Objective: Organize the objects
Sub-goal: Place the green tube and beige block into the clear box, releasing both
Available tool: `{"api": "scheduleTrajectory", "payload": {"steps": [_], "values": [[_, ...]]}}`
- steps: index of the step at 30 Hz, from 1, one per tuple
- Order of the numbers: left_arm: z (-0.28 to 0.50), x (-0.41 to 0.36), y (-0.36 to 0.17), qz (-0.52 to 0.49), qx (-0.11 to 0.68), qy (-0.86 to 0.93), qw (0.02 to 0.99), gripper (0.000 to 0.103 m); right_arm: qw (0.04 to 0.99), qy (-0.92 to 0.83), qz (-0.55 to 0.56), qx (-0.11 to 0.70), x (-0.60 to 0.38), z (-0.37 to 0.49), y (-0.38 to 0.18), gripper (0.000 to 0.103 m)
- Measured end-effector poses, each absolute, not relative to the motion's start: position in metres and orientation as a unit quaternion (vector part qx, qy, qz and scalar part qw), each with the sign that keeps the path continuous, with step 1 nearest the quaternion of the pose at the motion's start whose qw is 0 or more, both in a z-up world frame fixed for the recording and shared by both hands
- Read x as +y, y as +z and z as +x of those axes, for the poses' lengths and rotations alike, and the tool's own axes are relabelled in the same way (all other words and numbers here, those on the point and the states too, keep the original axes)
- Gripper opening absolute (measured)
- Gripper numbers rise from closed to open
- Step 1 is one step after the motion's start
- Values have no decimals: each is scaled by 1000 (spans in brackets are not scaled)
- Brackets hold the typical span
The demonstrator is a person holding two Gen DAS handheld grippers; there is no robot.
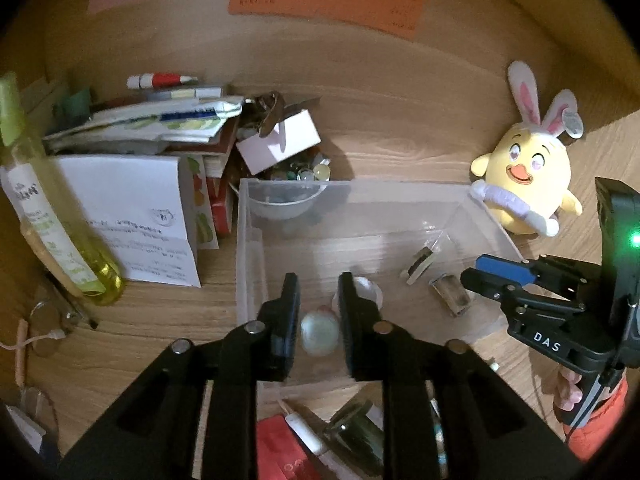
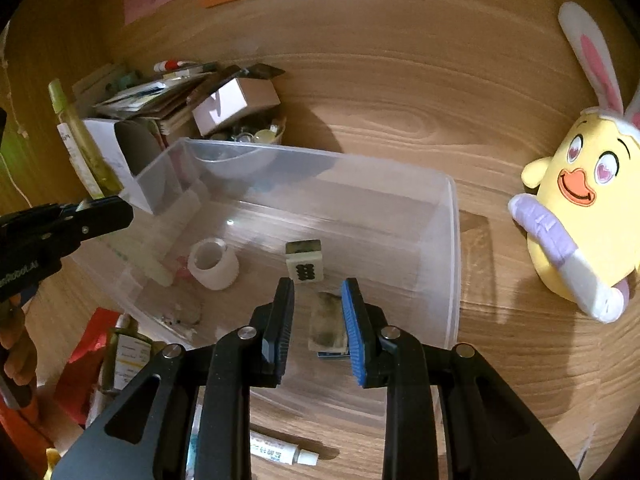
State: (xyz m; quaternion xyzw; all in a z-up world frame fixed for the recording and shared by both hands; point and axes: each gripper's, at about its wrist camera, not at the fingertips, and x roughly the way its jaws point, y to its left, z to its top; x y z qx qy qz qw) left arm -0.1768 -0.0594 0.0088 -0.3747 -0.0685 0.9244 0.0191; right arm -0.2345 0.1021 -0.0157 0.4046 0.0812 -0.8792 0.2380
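Sitting on the wooden desk (image 2: 400,92), the clear plastic bin (image 2: 450,240) is serving as the landmark for this record. Inside the bin, a mahjong tile (image 2: 304,266) is standing near the middle, a white tape roll (image 2: 214,264) is lying to its left, and a small dark-faced block (image 2: 328,326) is lying near the front wall. A pale rounded object (image 1: 319,334), possibly a pebble, is resting on the bin floor at the front.

The left gripper (image 1: 319,312) is hanging over the bin's front left part, its jaws standing narrowly apart with the pale object showing between them; contact is not discernible. The right gripper (image 2: 318,328) is hanging over the bin's front, jaws spread, holding nothing, the dark-faced block lying beneath the gap.

Behind the bin's left corner, a stack of papers and books (image 1: 160,120), a small cardboard box (image 1: 280,140) and a bowl of trinkets (image 1: 296,184) are crowding together. A yellow-green bottle (image 1: 40,208) is leaning left of the bin. A yellow plush chick (image 2: 580,208) is lying right of it.
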Motion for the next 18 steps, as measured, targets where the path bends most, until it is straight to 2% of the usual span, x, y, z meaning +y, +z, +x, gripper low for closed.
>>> {"api": "scheduleTrajectory", "payload": {"steps": [1,2,4,7,9,13,15,18], "values": [[-173,-59,11,-371,-66,926,16,36,238,-880,403,80,103,-233,-14,28],[-170,-59,13,-368,-65,927,14,41,240,-881,400,79,103,-230,-12,31],[-159,-57,19,-358,-58,932,9,60,243,-883,394,77,106,-224,-6,35],[-142,-56,22,-346,-46,937,-1,76,250,-886,382,77,109,-212,1,44],[-128,-54,22,-344,-35,938,-8,82,254,-889,372,79,112,-201,6,49],[-108,-52,16,-352,-24,936,-11,91,272,-887,362,84,119,-177,10,51],[-96,-51,9,-359,-22,933,-12,94,286,-884,362,79,122,-164,10,57],[-85,-49,-5,-377,-20,926,-9,96,298,-881,357,82,123,-145,9,64]]}}
